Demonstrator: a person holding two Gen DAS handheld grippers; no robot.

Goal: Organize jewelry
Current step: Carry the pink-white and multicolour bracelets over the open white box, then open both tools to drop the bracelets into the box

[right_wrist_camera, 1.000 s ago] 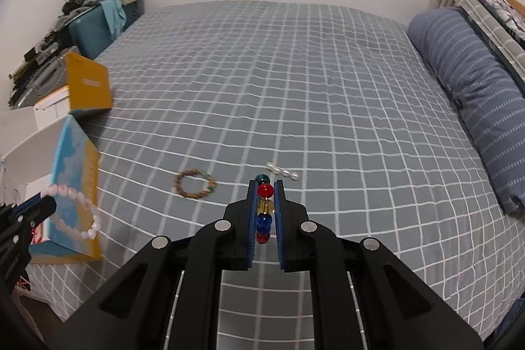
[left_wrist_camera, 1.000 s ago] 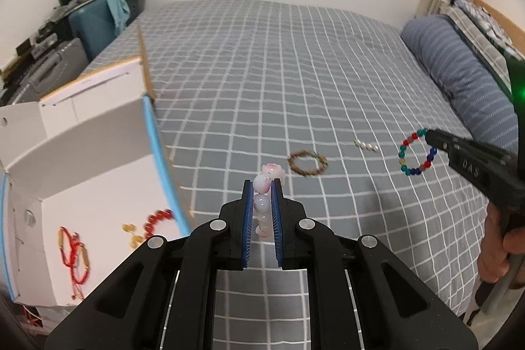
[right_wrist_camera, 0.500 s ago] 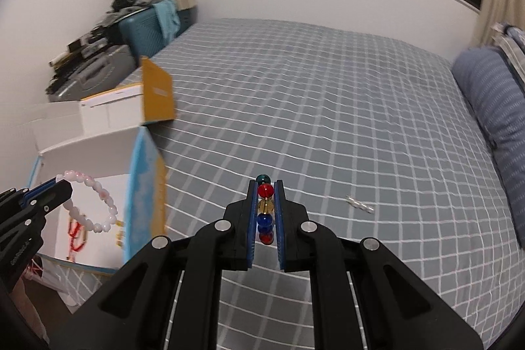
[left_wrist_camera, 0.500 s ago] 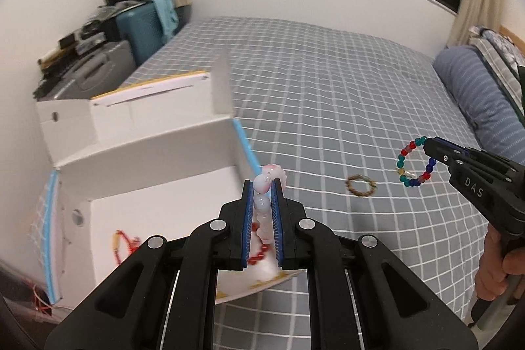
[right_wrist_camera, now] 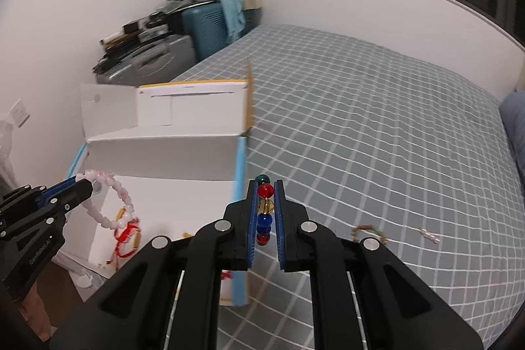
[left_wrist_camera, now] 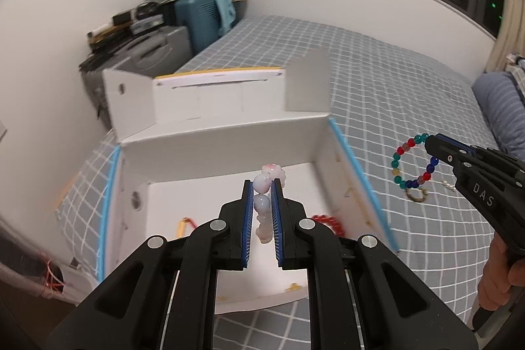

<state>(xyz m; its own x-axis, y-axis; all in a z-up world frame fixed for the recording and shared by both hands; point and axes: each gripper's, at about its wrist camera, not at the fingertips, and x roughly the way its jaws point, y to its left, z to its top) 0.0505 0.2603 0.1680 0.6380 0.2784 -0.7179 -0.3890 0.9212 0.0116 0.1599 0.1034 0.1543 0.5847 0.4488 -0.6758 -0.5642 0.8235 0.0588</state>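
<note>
Left gripper (left_wrist_camera: 262, 205): pressing together on a pale pink beaded bracelet (right_wrist_camera: 110, 202), which is hanging over the open white cardboard box with blue edging (left_wrist_camera: 226, 153).
Right gripper (right_wrist_camera: 265, 209): pinching a multicoloured glass-bead bracelet (left_wrist_camera: 411, 161) of red, blue, green and amber beads, and hovering beside the box's right wall, above the grey checked bedspread (right_wrist_camera: 377, 127).
Already in the box: a red cord bracelet (right_wrist_camera: 126, 236), a red bead strand (left_wrist_camera: 329, 223) and small gold pieces (too blurred to identify) are lying on the white floor.
Left on the bed: a brown-green beaded bracelet (right_wrist_camera: 369, 232) and a short pearl-like clip (right_wrist_camera: 430, 235) are waiting, well apart from the box.
Progress: judging by this, roughly the midpoint; two pieces are being carried, neither released yet, and two are untouched.
</note>
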